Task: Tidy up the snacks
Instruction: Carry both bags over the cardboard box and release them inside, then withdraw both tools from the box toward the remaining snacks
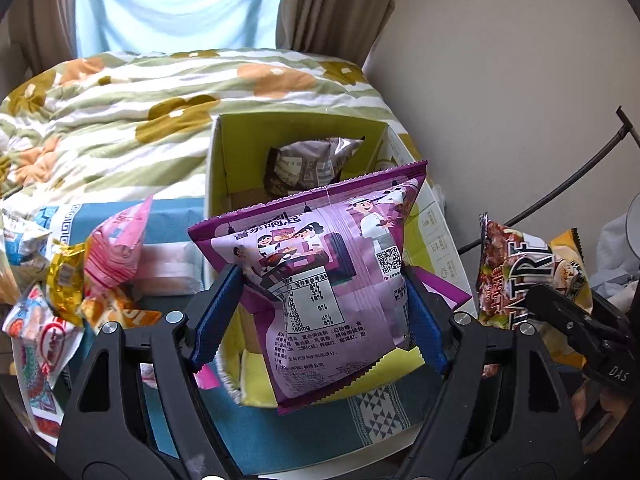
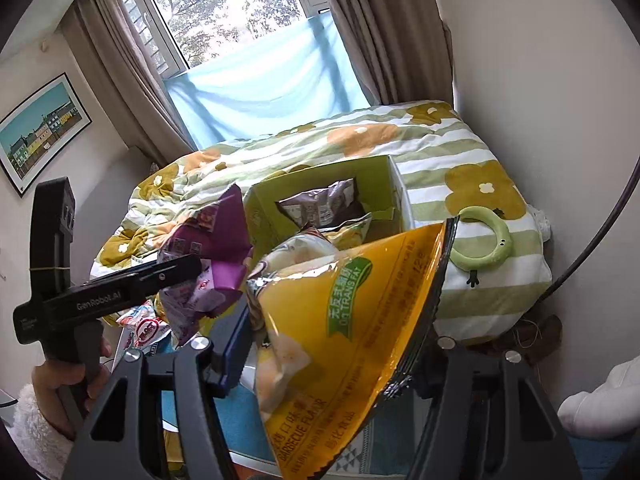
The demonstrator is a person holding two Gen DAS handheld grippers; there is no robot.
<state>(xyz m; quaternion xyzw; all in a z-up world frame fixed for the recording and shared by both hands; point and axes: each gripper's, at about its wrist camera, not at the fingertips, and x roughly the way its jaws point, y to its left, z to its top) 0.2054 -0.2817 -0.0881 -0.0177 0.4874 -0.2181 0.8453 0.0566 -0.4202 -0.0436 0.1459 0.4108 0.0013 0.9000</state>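
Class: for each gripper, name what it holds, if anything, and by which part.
Left gripper: purple snack bag, pinched across its lower half. Right gripper: yellow barbecue snack bag, gripped by its sides around mid-height.

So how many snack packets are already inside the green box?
2 visible: a brown packet against the green box's far wall, a yellow-green packet nearer; more may be hidden.

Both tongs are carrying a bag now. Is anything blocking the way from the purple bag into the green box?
Nothing visible blocks it. The left tongs hold the purple bag just in front of the green box, whose top is open. Only a brown packet lies at the back inside, leaving room.
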